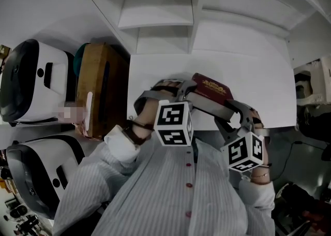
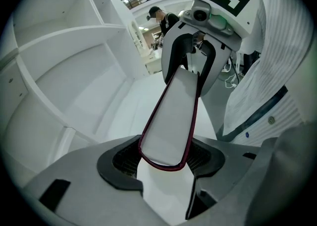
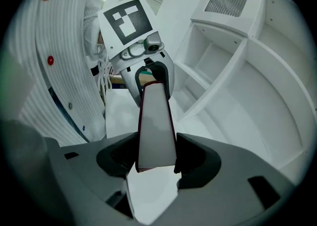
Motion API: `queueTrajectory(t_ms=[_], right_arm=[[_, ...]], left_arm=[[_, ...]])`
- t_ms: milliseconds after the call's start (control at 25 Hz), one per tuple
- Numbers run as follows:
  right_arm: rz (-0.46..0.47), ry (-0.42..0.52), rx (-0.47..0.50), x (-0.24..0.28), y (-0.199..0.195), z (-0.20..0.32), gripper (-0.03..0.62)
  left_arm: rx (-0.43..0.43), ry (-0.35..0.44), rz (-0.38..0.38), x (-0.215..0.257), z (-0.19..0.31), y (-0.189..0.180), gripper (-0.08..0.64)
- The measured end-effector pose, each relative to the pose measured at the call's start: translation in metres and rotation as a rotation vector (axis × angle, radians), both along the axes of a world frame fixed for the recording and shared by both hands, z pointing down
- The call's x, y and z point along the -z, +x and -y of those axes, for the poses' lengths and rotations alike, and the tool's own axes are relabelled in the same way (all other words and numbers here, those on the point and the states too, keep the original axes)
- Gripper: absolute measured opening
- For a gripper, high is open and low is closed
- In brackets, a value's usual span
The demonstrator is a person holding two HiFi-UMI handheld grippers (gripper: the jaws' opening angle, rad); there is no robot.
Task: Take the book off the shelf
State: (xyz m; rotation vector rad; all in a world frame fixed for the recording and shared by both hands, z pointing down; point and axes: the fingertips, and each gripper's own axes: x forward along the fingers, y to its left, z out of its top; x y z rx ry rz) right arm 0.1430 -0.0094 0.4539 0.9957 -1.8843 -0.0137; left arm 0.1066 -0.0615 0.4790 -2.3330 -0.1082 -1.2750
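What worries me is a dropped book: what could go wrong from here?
The book hangs between the left gripper and the right gripper, each clamping only one end. If either grip slips, the book would probably swing down onto the white surface. The grippers face each other, so uneven pulling might tug it free.

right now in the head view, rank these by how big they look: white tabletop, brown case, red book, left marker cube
1. white tabletop
2. brown case
3. left marker cube and red book: about alike. The cube sits nearer the camera and the book is partly covered, so I leave them tied.
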Motion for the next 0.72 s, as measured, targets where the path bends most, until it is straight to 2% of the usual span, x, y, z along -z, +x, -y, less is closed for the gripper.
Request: queueTrajectory(t_ms=[440, 720], right_arm=[[0.008, 0.005, 0.014, 0.001, 0.005, 0.001, 0.236], [0.001, 0.015, 0.023, 0.005, 0.008, 0.011, 0.235]], left_arm=[[0.005, -0.015, 0.004, 0.000, 0.000, 0.004, 0.265], [0.009, 0.011, 0.009, 0.005, 0.012, 0.008, 0.264]])
